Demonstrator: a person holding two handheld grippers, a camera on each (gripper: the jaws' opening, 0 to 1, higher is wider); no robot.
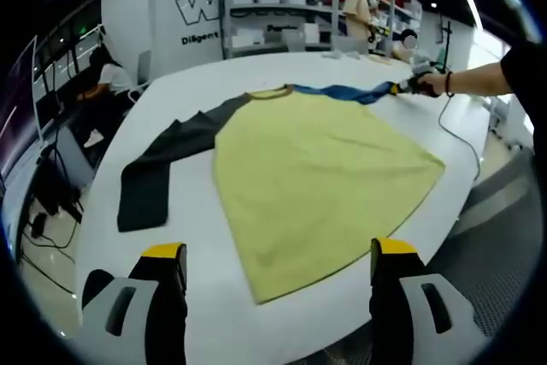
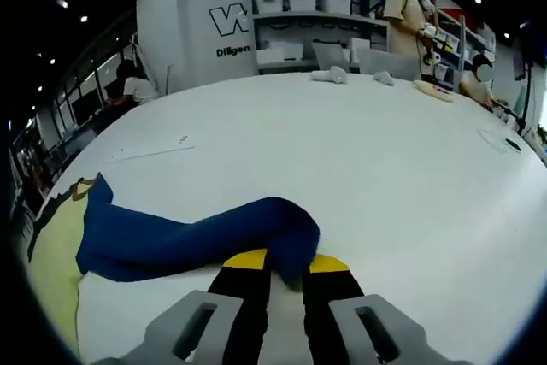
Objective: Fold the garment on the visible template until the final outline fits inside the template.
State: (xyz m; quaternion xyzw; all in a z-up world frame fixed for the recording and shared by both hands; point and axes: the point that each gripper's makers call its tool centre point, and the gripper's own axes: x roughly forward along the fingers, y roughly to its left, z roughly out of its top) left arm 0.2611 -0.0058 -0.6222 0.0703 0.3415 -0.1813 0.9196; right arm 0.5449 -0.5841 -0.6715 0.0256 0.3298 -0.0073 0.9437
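Right gripper [image 2: 286,267] jaws clamped blue sleeve [image 2: 197,237]; left gripper [image 1: 278,254] jaws wide, empty. Risk: pulling sleeve could drag yellow shirt body [image 1: 316,177] across table [image 1: 410,57], causing misalignment.

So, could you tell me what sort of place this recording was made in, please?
Probably a lab or workshop. A big white table holds the shirt, metal shelving with storage bins lines the back wall, and people work at stations around it. The right gripper pinches the blue sleeve.
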